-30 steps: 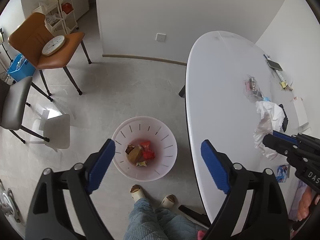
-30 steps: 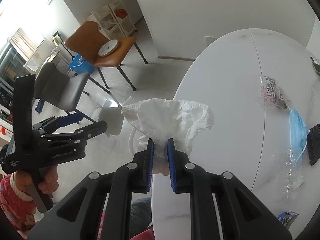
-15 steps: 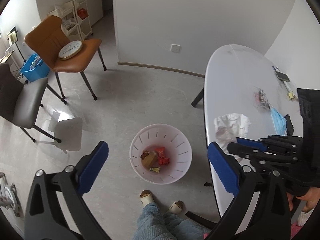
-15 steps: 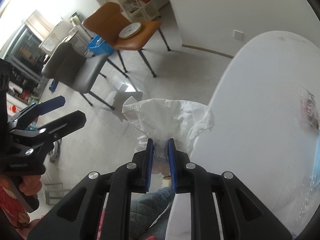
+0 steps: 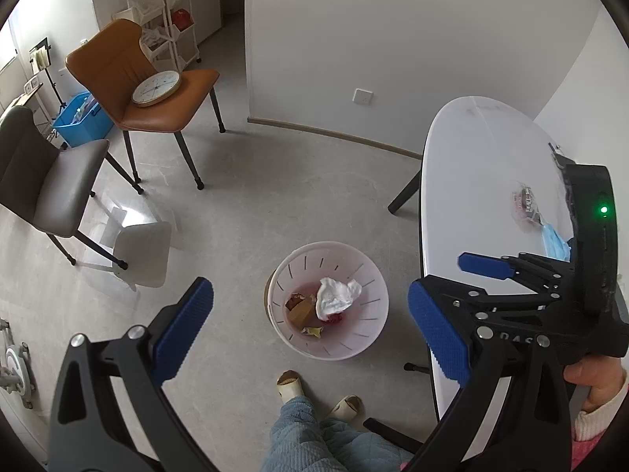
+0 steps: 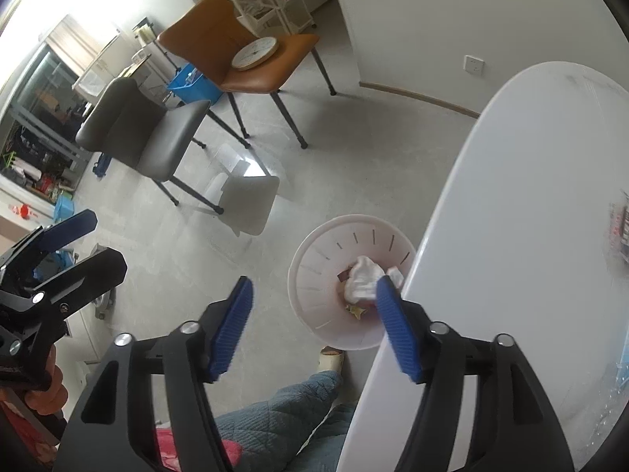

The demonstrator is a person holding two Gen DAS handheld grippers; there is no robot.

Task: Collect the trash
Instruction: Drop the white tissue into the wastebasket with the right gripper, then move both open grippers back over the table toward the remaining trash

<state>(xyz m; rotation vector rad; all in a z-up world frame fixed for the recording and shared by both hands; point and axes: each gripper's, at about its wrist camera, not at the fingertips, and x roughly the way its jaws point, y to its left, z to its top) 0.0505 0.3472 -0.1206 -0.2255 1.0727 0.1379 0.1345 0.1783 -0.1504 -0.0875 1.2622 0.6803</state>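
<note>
— Where's the bin [image 5: 328, 301]?
— On the floor, just left of the table [image 5: 479, 181]; the tissue [image 5: 334, 295] lies inside, on other scraps.
— And the chairs?
— Well behind, far left; a clock [image 5: 156, 88] rests on one chair [image 5: 157, 94], possibly leaning.

Two chairs stand on the floor, one orange [image 5: 153, 90] and one grey [image 5: 51, 181]. There is one wall clock [image 5: 156, 88], one white bin [image 5: 328, 299] and one counter [image 5: 479, 181]. Two hand-held grippers show, left [image 5: 310, 330] and right [image 6: 314, 326].

Clock [image 5: 156, 89] on orange chair [image 5: 157, 94]
</note>
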